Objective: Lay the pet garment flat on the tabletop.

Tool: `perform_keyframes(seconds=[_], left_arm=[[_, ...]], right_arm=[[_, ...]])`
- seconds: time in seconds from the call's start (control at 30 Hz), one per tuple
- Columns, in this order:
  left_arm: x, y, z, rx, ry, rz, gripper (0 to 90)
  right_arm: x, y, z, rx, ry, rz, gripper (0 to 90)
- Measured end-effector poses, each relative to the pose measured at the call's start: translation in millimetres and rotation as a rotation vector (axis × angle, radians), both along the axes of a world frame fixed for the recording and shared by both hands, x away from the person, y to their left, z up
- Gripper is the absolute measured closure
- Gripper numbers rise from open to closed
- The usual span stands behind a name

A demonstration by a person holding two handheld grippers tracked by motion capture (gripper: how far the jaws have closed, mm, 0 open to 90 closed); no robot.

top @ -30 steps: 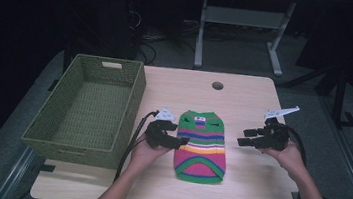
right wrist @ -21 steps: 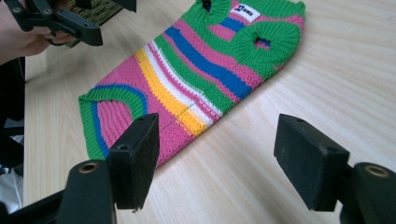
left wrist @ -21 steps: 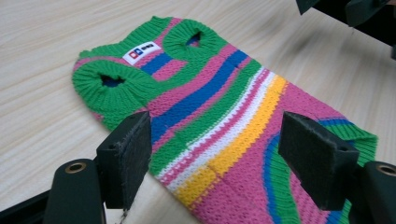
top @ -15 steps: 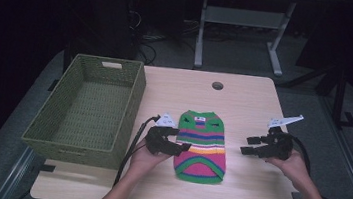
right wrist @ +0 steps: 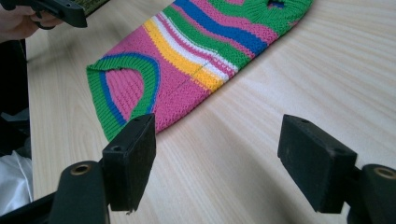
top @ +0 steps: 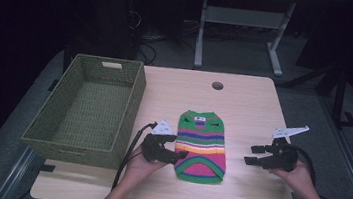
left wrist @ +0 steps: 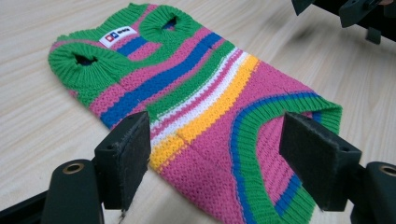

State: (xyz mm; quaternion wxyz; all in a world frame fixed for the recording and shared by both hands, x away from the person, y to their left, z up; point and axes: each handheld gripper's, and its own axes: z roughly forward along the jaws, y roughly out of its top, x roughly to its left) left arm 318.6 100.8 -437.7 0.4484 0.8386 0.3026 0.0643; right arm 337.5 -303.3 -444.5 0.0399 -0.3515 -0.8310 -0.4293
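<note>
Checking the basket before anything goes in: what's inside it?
The basket shows bare woven floor and walls, nothing lying in it. The strip of floor just behind its near wall is hidden.

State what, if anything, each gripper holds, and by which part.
Nothing is held. The left gripper and right gripper stand open on either side of the striped sweater.

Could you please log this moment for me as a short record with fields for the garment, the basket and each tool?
garment: striped knit sweater, lying flat on the table, neck end away from the person
basket: green woven basket, at the table's left side, nothing visible inside
left tool: jaws open at the sweater's left edge, not gripping it
right tool: jaws open over bare table, right of the sweater, apart from it; they have just been opening with nothing between them
</note>
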Motion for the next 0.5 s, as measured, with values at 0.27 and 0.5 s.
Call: perform_keyframes(seconds=[0.27,0.5], left_arm=[[-9.7,0.2,-1.7,0.012,-0.006,-0.011,24.0],[-18.6,2.2,-2.1,-0.005,-0.009,-0.018,23.8]], right_arm=[[-16.6,-4.0,-1.5,-0.003,-0.02,-0.008,27.4],[-32.3,-4.8,-4.4,-0.019,-0.03,-0.008,26.5]])
